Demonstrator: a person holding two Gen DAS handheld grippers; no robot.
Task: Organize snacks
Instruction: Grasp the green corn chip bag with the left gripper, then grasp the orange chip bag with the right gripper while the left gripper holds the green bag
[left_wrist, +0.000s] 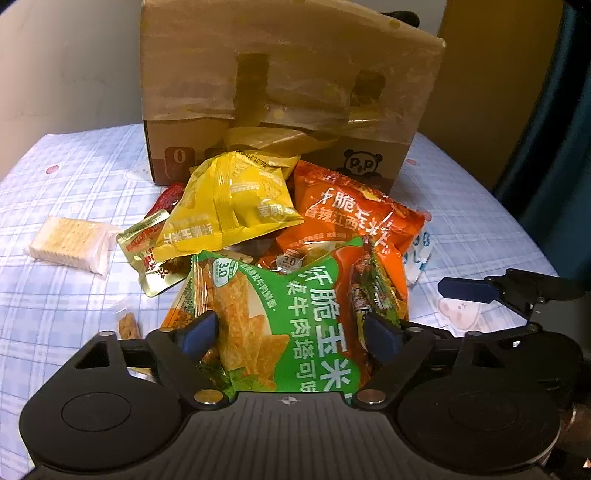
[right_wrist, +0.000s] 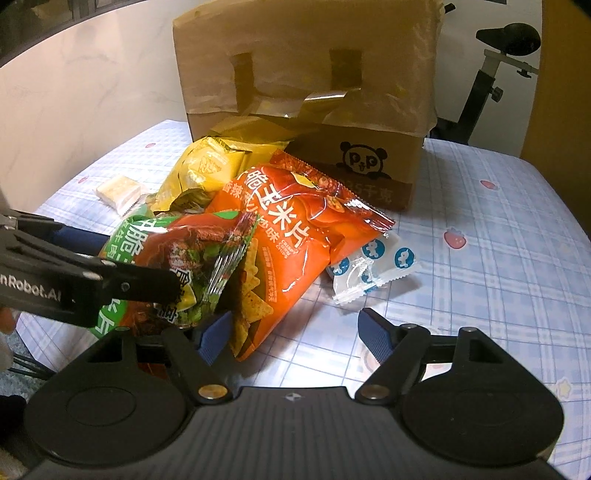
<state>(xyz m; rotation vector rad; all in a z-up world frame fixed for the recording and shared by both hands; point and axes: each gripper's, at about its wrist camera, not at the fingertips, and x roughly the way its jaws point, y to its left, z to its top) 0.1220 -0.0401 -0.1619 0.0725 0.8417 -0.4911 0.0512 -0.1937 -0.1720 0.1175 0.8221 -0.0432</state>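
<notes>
Snack pile on checked cloth, cardboard box (left_wrist: 288, 88) behind.

Left gripper (left_wrist: 291, 332) fingers straddle the green chip bag (left_wrist: 303, 325) and press its sides, gripping it at the pile's near edge. Right gripper (right_wrist: 295, 328) jaws spread apart, holding nothing, just beside the orange chip bag (right_wrist: 295, 236). Yellow bag (left_wrist: 229, 206) lies toward the box; cracker pack (left_wrist: 70, 240) apart at left.
</notes>
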